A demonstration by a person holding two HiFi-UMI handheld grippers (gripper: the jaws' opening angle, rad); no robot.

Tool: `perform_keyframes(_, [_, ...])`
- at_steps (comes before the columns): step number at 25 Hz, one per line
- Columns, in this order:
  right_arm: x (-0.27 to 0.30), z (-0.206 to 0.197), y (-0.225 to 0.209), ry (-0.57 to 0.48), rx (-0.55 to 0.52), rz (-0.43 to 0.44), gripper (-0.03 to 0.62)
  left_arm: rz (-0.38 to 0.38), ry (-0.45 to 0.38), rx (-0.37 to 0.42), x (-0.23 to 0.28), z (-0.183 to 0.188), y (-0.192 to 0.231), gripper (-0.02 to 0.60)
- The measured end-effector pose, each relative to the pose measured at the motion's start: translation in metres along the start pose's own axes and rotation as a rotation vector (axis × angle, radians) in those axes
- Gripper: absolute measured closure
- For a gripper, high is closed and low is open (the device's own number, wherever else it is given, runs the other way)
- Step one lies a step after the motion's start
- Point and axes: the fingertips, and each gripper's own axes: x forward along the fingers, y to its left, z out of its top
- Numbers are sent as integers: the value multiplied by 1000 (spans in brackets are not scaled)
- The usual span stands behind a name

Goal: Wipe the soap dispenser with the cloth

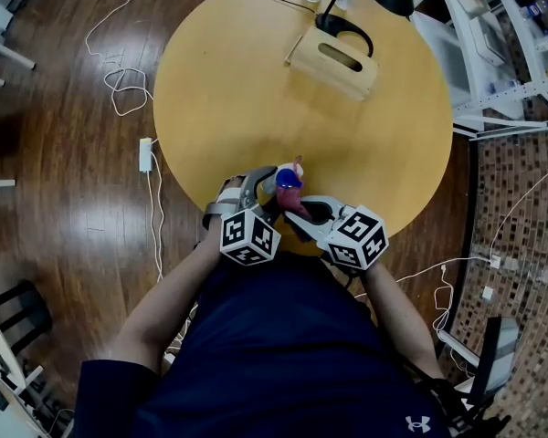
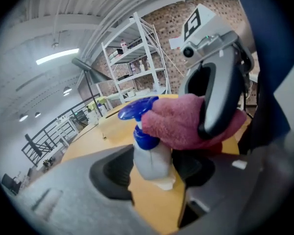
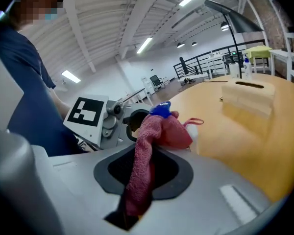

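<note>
**Soap dispenser (image 2: 152, 161) clamped upright, cloth already on the pump**

Soap dispenser is held between the jaws of the left gripper (image 2: 154, 173). As far as can be seen, the pads are pressed on both sides of the pale body, and the blue pump head is left sticking up above them. Its long axis is upright, so it's crossed by the line of the left jaws rather than lined up with it.

The cloth (image 3: 161, 131) is pinched in the right gripper (image 3: 147, 173), jaws closed on it, with the loose bunch pushed out ahead of the tips. From the right gripper, the dispenser is found straight ahead, just beyond the tips. The bunch is laid against the pump head and neck on the side facing that gripper, while the lower body isn't covered yet.

So the wipe is probably best run down along that upright axis. Some turning by the left hand may be needed for the far side to be reached.
</note>
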Motion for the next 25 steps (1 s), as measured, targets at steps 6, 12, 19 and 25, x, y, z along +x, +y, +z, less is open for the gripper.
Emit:
perform_keyframes(6, [-26,14,-58,-127,267,-187,523,-41,-10,-3,-1,6,-18,305])
perform_keyframes(12, [-24,-6,-29,-39,295,-121,523,-76,-28,18,1,11,-28,314])
perform_keyframes(19, [-48,-4,-61,-52,332,-295,522,-162,-19,60,3,16,-38,359])
perform_keyframes(25, [-62,-10,-61,-37,293,-387,522,-186,-51,16,-6,27,-5,292])
